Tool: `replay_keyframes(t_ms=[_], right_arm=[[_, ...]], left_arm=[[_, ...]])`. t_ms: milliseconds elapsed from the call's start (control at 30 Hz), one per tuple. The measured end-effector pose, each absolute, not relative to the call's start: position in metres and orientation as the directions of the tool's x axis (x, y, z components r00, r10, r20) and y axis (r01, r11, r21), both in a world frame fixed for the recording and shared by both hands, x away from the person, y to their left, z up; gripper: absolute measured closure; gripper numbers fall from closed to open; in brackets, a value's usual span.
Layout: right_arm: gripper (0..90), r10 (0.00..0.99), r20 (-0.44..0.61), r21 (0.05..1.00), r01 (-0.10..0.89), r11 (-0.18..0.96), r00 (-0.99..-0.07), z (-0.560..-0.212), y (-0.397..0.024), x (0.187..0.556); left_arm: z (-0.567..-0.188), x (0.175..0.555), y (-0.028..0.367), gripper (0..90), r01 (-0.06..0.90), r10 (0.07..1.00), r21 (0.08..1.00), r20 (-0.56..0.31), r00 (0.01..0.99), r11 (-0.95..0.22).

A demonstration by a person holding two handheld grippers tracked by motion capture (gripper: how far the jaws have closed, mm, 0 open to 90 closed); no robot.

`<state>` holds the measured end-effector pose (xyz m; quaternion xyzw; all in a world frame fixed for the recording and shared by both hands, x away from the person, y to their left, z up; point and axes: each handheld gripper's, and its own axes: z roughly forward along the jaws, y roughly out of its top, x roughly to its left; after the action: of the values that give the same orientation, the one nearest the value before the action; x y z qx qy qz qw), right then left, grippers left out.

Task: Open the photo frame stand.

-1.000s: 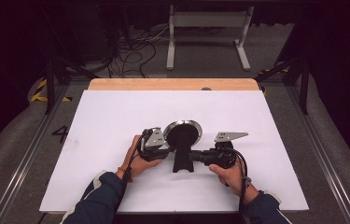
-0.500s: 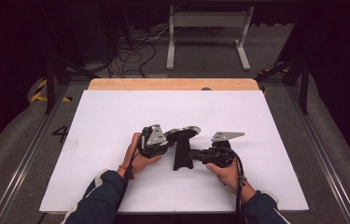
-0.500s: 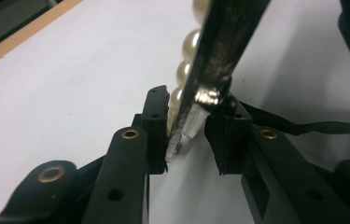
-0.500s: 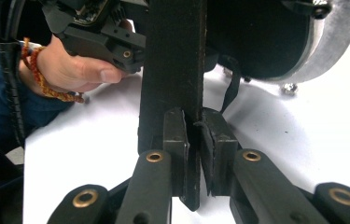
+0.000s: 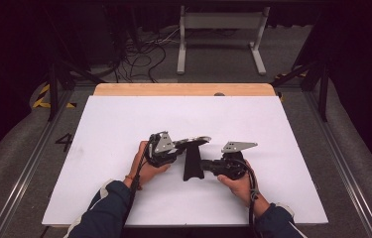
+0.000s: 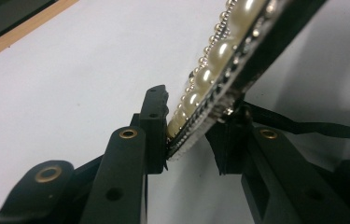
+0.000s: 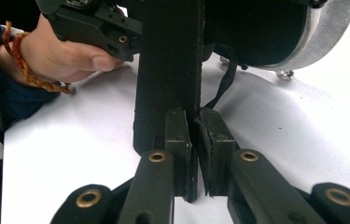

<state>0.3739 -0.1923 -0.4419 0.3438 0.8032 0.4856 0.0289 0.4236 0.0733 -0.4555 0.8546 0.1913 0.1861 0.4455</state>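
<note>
Mirror [image 5: 193, 142], round, pearl-rimmed, with black fold-out stand [image 5: 192, 163]; held above the near middle of the white table [image 5: 124, 114]. Left gripper [image 5: 166, 148] pinches the mirror's left rim [image 6: 196, 107]. Right gripper [image 5: 207, 166] is pressed together on the stand's foot [image 7: 168, 70]. Step in hand, likely: spreading the stand. Next: pull the stand clear, then set the mirror upright.
</note>
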Motion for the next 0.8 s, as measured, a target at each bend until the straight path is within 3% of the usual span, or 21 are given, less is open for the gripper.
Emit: replay_keyframes(t_ms=[367, 533, 800], right_arm=[[83.4, 0.592, 0.229, 0.813, 0.486, 0.319, -0.772, -0.436, -0.196, 0.37], [83.0, 0.613, 0.182, 0.83, 0.454, 0.324, -0.769, -0.428, -0.199, 0.366], [86.1, 0.619, 0.111, 0.866, 0.381, 0.323, -0.777, -0.414, -0.2, 0.355]], left_arm=[[-0.434, 0.409, 0.103, 51.1, 0.14, 0.503, 0.86, 0.148, 0.851, -0.491], [-0.428, 0.397, 0.117, 41.6, 0.14, 0.506, 0.833, 0.182, 0.843, -0.535], [-0.426, 0.38, 0.14, 35.2, 0.191, 0.531, 0.858, 0.108, 0.84, -0.477]])
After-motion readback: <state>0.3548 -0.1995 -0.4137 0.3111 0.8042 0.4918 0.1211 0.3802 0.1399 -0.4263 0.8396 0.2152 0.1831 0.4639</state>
